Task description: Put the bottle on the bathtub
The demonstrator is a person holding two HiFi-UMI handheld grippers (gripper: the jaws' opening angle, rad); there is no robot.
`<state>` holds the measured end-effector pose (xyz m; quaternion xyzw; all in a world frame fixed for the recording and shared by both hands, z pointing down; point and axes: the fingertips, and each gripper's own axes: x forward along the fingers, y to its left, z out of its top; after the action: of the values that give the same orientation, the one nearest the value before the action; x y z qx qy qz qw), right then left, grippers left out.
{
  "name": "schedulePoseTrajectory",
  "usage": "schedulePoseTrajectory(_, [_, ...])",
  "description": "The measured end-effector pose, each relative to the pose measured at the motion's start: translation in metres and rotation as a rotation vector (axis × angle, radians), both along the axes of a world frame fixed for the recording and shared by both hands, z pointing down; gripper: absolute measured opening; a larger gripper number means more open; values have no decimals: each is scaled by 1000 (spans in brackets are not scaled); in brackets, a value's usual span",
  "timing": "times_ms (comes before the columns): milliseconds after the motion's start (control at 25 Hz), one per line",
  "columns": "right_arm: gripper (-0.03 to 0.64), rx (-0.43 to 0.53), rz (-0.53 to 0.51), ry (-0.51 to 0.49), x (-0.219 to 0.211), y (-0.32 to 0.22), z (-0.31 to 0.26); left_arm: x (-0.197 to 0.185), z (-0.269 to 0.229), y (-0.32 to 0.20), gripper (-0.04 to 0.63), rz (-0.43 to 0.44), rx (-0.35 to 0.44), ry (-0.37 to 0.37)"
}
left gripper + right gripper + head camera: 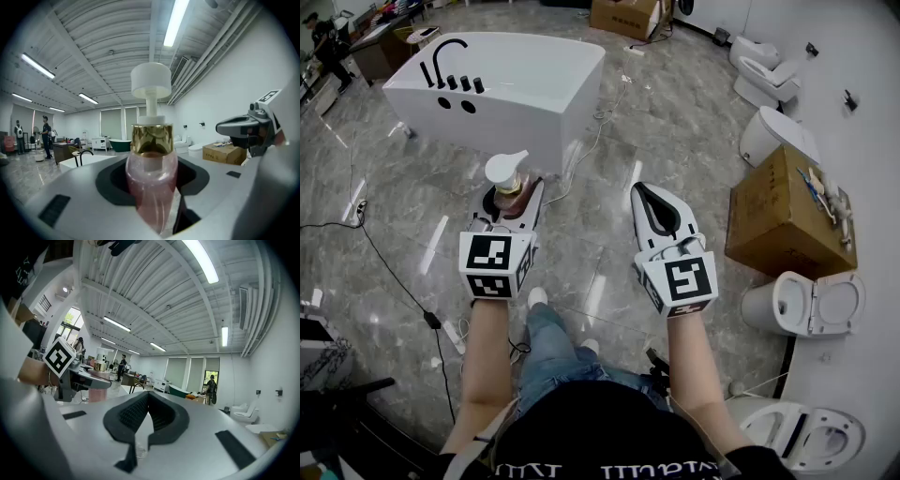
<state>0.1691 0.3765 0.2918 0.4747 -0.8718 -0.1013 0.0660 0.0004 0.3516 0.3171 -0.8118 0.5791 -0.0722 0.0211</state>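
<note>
1 bottle (507, 172) in L claw (510, 195)

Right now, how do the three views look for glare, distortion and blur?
Head view: white glare streaks lie on the glossy floor, and straight lines bow near the edges. Left gripper view: fisheye with black corners, the bottle looms close and slightly soft, the light strip is blown out. Right gripper view: same fisheye, ceiling lights overexposed.
</note>
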Motion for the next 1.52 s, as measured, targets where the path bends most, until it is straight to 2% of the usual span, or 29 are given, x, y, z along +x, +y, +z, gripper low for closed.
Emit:
schedulePoseTrajectory(320, [15,19,25,-31,1,6,-19,13,-39,8,213,30,87,-15])
schedulePoseTrajectory(560, [15,22,56,-33,-6,-14,-20,5,-44,-11,213,47,92,-11])
schedulePoseTrajectory(760, [15,19,77,-15,-23,-53,-22,-13,-41,-51,213,63,80,7])
schedulePoseTrajectory(1200, [15,14,109,21,-92,-167,-26,-84,-49,-171,213,87,86,40])
schedulePoseTrajectory(1520, [15,28,129,33,-130,-216,-23,-111,-47,-222,213,159,100,44])
